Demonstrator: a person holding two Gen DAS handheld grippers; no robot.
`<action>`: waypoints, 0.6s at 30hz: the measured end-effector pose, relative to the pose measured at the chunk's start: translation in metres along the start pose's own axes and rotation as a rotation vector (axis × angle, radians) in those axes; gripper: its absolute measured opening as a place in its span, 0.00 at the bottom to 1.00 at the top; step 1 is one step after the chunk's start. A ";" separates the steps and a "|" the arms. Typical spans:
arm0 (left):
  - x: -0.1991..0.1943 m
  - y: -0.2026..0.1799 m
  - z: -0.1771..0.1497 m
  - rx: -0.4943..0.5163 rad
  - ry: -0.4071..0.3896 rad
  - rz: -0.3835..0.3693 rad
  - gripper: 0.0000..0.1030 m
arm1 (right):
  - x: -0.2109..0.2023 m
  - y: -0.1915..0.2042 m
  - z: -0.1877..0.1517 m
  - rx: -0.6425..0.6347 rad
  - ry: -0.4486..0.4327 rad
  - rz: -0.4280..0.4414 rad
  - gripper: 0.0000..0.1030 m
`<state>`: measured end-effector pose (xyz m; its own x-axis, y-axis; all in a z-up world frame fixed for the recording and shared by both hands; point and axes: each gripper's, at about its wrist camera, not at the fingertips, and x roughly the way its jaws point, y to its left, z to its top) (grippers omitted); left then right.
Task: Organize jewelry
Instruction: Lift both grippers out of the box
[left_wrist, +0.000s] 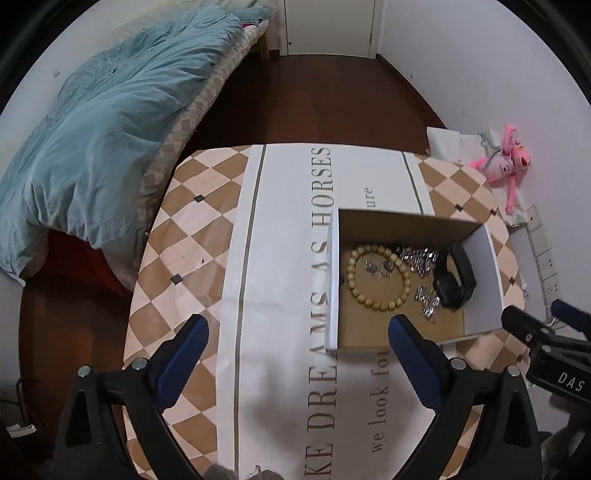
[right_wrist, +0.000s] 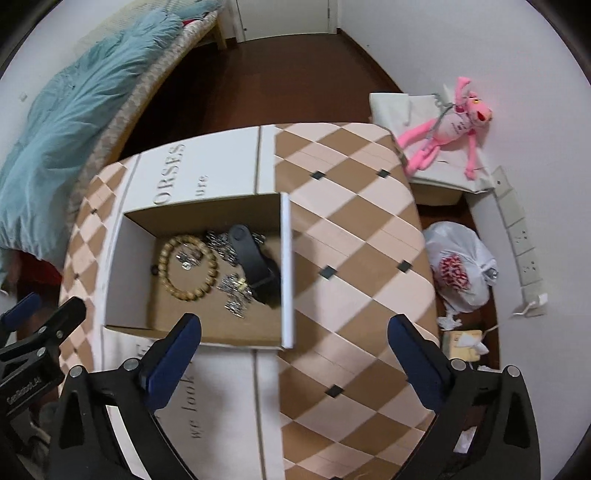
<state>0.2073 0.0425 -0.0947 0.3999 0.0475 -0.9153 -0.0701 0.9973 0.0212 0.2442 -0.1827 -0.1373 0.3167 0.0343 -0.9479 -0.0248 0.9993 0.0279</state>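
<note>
An open cardboard box (left_wrist: 484, 254) (right_wrist: 127, 266) stands on the table. In it lie a wooden bead bracelet (left_wrist: 376, 304) (right_wrist: 177, 288), a black watch (left_wrist: 456, 280) (right_wrist: 255, 262) and several silver chain pieces (left_wrist: 417, 256) (right_wrist: 232, 291). My left gripper (left_wrist: 297, 328) is open and empty, above the table just left of and in front of the box. My right gripper (right_wrist: 293, 328) is open and empty, in front of the box's right wall. Each gripper shows at the edge of the other's view.
The table (left_wrist: 192, 236) (right_wrist: 354, 236) has a checkered cloth and a white printed paper runner (left_wrist: 280, 229). A bed with a teal duvet (left_wrist: 110, 110) is to the left. A pink plush toy (right_wrist: 450, 125), a white plastic bag (right_wrist: 461, 266) and wall sockets (right_wrist: 524, 243) are on the right.
</note>
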 end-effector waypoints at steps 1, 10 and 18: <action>-0.001 -0.001 -0.002 0.006 -0.004 0.004 0.96 | -0.001 0.000 -0.002 -0.004 -0.003 -0.009 0.99; -0.027 -0.007 -0.019 0.011 -0.041 -0.002 0.97 | -0.036 0.002 -0.021 -0.015 -0.068 -0.037 0.99; -0.089 -0.010 -0.044 0.005 -0.145 -0.015 0.97 | -0.094 -0.010 -0.053 0.013 -0.167 -0.051 0.99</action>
<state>0.1322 0.0254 -0.0312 0.5290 0.0398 -0.8477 -0.0588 0.9982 0.0101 0.1643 -0.1968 -0.0650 0.4701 -0.0157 -0.8825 0.0078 0.9999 -0.0137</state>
